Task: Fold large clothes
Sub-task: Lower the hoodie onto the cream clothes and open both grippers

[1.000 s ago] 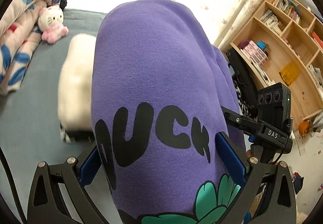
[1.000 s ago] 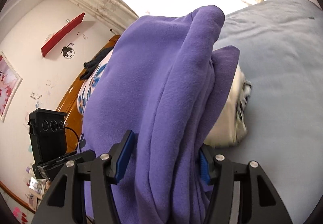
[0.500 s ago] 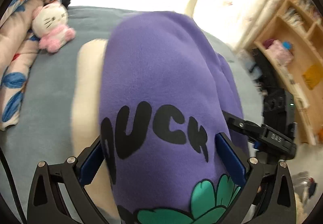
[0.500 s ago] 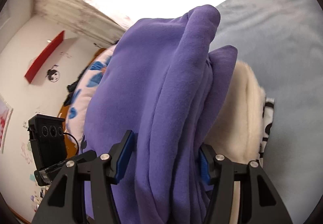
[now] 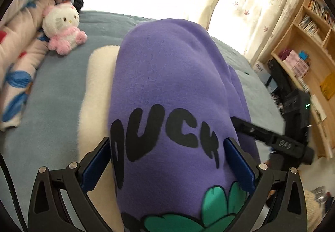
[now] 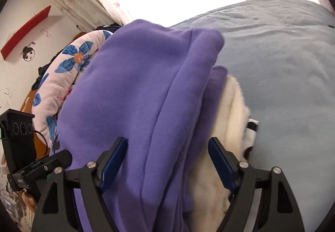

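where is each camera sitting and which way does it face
Left wrist: on the left hand-held gripper, looking down along its fingers at the purple sweatshirt clamped between them, over a cream garment on the bed; the right hand-held gripper shows at right.
Right wrist: on the right hand-held gripper, facing the sweatshirt's folded edge; jaws just opened, pads clear; the left hand-held gripper shows at left.
Shared: sweatshirt, cream garment, bed, floral quilt.
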`<state>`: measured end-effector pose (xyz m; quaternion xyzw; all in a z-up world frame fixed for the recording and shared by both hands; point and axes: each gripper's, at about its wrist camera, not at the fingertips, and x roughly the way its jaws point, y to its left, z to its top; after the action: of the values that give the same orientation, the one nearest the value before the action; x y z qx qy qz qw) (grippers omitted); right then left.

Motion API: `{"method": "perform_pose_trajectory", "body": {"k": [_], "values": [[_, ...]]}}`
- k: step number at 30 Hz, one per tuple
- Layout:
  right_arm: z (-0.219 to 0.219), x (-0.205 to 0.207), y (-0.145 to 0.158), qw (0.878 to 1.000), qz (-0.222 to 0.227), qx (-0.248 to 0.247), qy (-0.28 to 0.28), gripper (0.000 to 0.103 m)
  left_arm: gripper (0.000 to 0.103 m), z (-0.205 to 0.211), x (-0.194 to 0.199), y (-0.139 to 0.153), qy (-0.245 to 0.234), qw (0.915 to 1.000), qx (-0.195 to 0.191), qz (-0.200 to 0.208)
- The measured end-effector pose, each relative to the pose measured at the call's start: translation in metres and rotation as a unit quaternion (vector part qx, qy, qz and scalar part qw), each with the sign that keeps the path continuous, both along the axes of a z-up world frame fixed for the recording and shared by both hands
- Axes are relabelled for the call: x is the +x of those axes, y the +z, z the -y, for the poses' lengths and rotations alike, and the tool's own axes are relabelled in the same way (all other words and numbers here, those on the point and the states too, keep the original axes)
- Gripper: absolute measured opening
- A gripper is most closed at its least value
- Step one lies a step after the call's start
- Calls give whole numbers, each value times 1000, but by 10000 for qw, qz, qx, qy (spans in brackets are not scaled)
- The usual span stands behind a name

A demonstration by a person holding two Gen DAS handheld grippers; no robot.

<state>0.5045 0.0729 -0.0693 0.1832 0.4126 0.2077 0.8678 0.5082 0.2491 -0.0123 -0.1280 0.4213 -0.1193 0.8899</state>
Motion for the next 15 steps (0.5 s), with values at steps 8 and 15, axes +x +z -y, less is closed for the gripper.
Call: {"method": "perform_pose_trajectory", "body": {"k": [8,15], "values": [[14,-42,49,9961,681,-554,-78,81,86,30,-31,51,327,9910,1192,520],[-29,-59,47,9946,690,-681,361,43,28,59,-19,53,142,9925,1152,390]]}}
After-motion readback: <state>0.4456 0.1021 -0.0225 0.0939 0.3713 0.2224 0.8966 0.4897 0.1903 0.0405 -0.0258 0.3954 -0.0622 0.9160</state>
